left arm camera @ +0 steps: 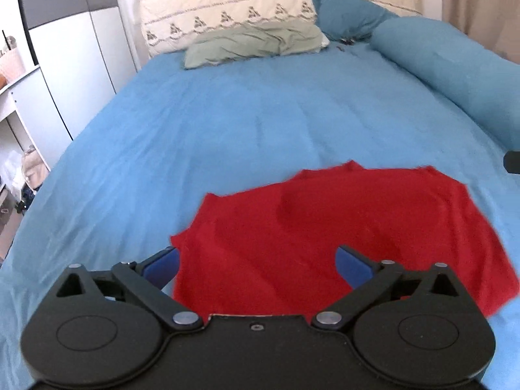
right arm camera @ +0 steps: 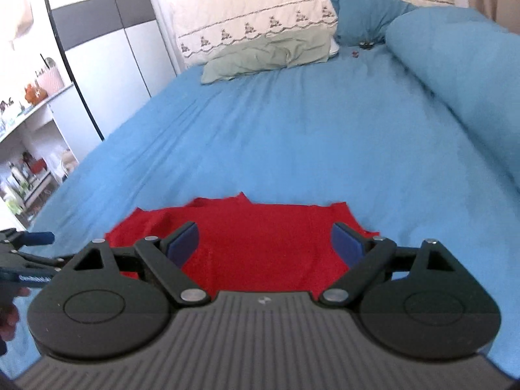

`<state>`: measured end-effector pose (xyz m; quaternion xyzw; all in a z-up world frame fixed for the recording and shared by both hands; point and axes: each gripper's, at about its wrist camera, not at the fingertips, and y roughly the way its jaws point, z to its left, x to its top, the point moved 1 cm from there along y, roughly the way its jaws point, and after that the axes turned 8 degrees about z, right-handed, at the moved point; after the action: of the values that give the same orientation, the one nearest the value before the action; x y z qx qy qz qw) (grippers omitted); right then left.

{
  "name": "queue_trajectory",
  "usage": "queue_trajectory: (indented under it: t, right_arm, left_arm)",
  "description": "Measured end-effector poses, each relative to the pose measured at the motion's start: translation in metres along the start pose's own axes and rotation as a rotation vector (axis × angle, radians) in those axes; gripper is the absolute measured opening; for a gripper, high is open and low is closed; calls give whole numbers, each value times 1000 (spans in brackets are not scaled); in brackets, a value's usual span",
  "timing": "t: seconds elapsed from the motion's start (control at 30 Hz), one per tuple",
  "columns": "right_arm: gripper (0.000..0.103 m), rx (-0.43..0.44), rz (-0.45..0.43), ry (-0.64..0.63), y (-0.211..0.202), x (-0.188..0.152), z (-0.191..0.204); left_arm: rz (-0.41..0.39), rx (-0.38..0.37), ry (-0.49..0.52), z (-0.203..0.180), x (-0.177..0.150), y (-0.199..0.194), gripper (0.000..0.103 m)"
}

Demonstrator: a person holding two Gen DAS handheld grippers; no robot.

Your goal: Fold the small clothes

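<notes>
A small red garment (left arm camera: 325, 227) lies spread on the blue bed sheet (left arm camera: 227, 130), near the bed's front edge. My left gripper (left arm camera: 256, 263) is open and empty, held just above the garment's near left part. The same garment (right arm camera: 260, 237) shows in the right wrist view. My right gripper (right arm camera: 265, 243) is open and empty above the garment's near edge. The left gripper (right arm camera: 29, 243) shows at the left edge of the right wrist view, beside the garment's left end.
A green pillow (left arm camera: 256, 44) and a cream embroidered pillow (left arm camera: 227, 9) lie at the head of the bed. A rolled blue duvet (left arm camera: 455, 74) runs along the right side. A white wardrobe (left arm camera: 65, 48) and shelves (right arm camera: 29, 136) stand left of the bed.
</notes>
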<state>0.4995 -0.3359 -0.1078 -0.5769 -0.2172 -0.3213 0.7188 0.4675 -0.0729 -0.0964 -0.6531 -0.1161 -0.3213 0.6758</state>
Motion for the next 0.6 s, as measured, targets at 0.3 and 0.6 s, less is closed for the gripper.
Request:
queue_trajectory:
  t: [0.3,0.6]
  right_arm:
    - [103,-175,133,257,-45,-65,-5]
    - [87,-229,104,525,-7,-144,-38]
  left_arm:
    - [137,-39,-18,-40,-33,-1,103]
    - [169,-87,-14,-65,-43,23,103]
